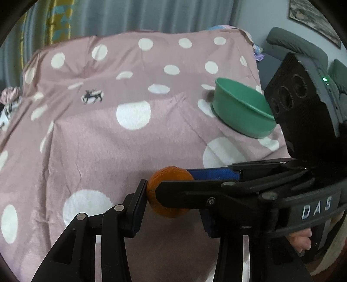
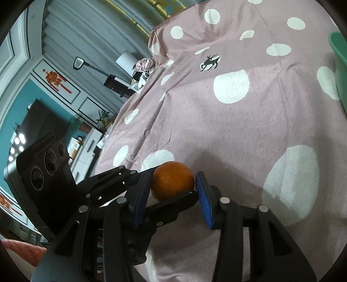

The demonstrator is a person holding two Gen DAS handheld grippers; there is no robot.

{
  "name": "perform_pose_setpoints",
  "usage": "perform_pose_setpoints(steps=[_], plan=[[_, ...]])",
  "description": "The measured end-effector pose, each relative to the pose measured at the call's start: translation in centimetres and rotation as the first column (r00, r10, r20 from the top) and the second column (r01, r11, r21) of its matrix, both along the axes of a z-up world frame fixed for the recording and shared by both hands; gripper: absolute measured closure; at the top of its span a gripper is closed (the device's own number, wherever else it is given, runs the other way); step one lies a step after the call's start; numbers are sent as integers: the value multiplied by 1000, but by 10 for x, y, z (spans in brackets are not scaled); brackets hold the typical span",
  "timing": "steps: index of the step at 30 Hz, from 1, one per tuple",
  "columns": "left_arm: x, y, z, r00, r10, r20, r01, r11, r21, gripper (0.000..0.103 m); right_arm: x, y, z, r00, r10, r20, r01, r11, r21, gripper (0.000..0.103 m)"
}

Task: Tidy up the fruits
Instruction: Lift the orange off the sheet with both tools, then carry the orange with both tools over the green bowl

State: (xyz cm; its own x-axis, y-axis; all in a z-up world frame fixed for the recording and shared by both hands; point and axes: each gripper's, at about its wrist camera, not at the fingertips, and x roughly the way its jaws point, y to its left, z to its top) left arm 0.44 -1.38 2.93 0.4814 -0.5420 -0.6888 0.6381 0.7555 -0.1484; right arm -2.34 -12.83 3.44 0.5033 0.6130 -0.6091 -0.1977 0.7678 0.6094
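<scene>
Round orange fruit (image 1: 168,191) pinched by left tool (image 1: 173,208) and right tool (image 2: 173,191) together, green plastic bowl (image 1: 240,108) nearby, pink polka-dot cloth (image 1: 130,141), grey curtains (image 1: 130,15) behind.

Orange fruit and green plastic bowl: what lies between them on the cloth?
Only bare pink cloth with white dots lies between the round orange fruit and the green plastic bowl, as the left wrist view shows.
</scene>
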Motion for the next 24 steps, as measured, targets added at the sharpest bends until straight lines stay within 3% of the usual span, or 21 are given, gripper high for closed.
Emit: perform_pose_setpoints(steps=[4, 24], plan=[[-8, -1, 9, 996, -3, 87, 3, 1000, -5, 58, -1, -5, 5, 1000, 1, 18, -3, 998, 58, 61], [-2, -9, 14, 999, 16, 47, -14, 999, -38, 58, -1, -19, 7, 1000, -27, 12, 26, 995, 92, 62]])
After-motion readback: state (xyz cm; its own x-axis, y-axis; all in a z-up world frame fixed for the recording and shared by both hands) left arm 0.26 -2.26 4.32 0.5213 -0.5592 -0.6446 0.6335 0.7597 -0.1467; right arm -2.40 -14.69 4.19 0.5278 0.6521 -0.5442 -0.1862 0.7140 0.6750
